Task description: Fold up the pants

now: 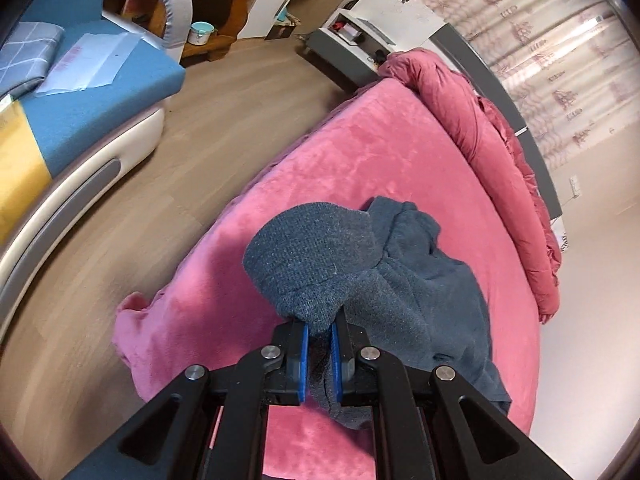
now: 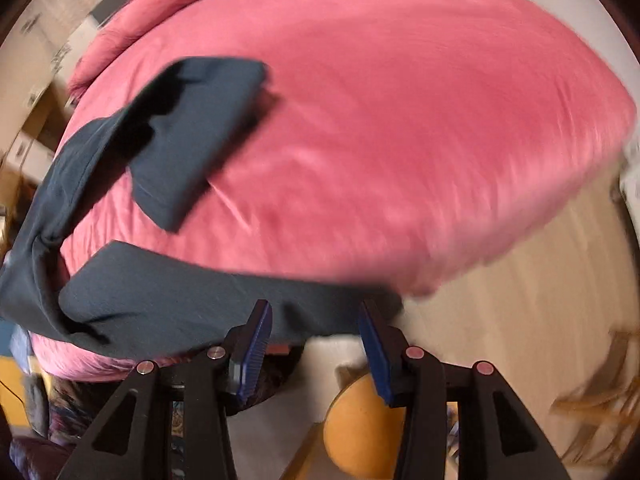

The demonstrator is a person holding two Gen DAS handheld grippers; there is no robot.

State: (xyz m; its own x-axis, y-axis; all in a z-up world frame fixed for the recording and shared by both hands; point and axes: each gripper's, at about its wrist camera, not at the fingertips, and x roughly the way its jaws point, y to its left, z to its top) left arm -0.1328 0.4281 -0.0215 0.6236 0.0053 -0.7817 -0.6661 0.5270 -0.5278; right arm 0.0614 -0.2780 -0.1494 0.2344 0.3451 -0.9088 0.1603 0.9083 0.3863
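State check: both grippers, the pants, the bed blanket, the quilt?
left gripper: shut on the pants, fabric bunched between the blue pads.
right gripper: open, nothing pinched; pants edge lies just beyond the pads.
pants: dark blue, loosely doubled over, one end lifted off the bed, rest lying on it.
pink blanket: spread over the bed, corner hanging off.
red quilt: rolled up along the bed's far edge.

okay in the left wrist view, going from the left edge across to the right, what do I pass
blue sofa → wooden floor → pink bed cover → dark red quilt → patterned curtain
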